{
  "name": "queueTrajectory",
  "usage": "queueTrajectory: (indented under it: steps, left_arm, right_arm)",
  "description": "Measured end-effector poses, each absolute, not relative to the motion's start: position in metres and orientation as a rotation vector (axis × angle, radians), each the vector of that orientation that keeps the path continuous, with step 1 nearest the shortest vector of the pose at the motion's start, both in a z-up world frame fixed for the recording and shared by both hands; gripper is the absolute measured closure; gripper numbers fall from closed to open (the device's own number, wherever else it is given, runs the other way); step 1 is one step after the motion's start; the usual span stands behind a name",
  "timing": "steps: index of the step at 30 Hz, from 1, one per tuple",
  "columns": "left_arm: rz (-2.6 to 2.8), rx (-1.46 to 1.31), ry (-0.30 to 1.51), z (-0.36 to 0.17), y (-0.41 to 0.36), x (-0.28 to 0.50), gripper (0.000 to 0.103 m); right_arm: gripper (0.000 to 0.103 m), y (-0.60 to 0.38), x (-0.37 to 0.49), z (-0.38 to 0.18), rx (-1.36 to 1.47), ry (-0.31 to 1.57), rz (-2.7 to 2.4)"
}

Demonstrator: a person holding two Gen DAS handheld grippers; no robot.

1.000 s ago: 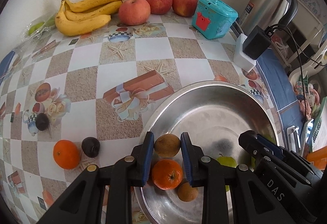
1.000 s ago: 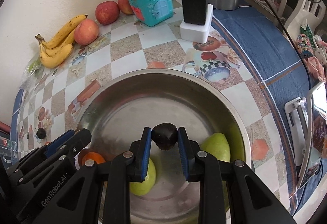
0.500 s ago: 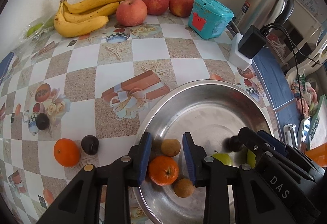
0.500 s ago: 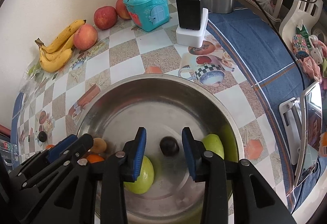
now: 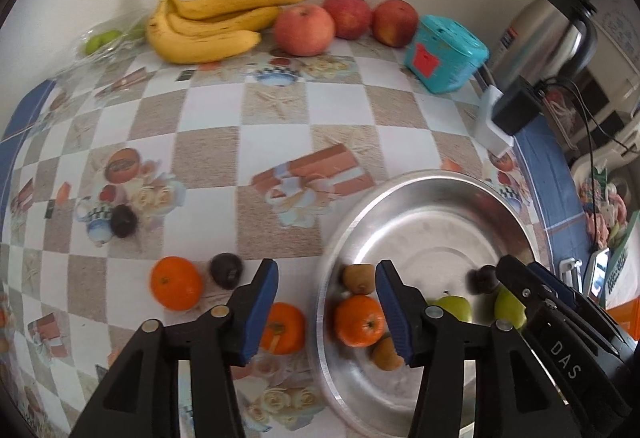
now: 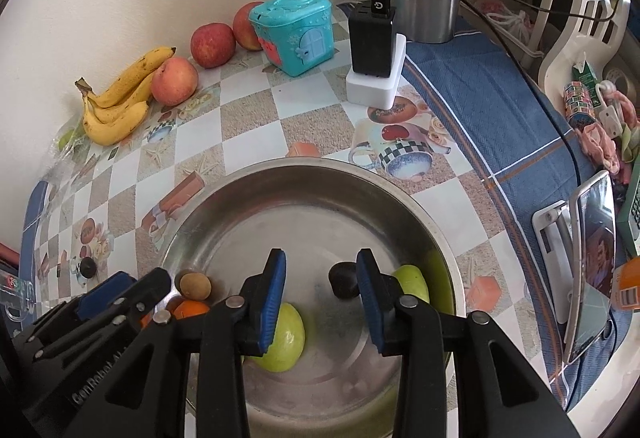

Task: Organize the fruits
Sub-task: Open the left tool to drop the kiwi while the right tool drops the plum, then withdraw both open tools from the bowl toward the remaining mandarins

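Now, left wrist view: the left gripper (image 5: 326,312) has just been opening, nothing between its pads, and hangs over the rim of the steel bowl (image 5: 432,182). Loose fruit still on the counter (image 5: 276,110) lies to its left: one orange (image 5: 282,328) just under the left finger, another orange (image 5: 176,283) and a dark plum (image 5: 226,270) beyond. Left hand is judged nearer these.

Right wrist view: the right gripper (image 6: 320,298) stands open, empty, above the bowl; a dark plum (image 6: 342,280) rests on the bowl floor beside its right finger.
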State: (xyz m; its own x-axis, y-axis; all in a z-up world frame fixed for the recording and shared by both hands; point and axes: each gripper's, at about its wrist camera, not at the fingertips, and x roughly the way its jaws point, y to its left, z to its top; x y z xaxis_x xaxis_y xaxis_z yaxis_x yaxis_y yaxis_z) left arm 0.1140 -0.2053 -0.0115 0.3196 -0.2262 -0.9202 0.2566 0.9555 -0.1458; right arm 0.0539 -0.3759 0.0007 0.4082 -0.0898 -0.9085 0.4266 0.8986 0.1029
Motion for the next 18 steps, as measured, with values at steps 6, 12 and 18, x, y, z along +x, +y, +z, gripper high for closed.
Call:
queueTrajectory:
  steps: [6, 12, 18]
  left_arm:
    - [-0.229, 0.010, 1.200, -0.008, -0.173, 0.117, 0.042]
    - [-0.148, -0.001, 1.193, -0.006, -0.138, 0.116, 0.040]
    - [-0.083, -0.034, 1.181, -0.002, -0.106, 0.118, 0.038]
  right_arm:
    - [0.065, -0.367, 0.054, 0.003, 0.322, 1.109, -0.319]
    - [0.065, -0.349, 0.052, 0.002, 0.294, 1.115, -0.293]
    - [0.065, -0.323, 0.053, 0.002, 0.246, 1.124, -0.242]
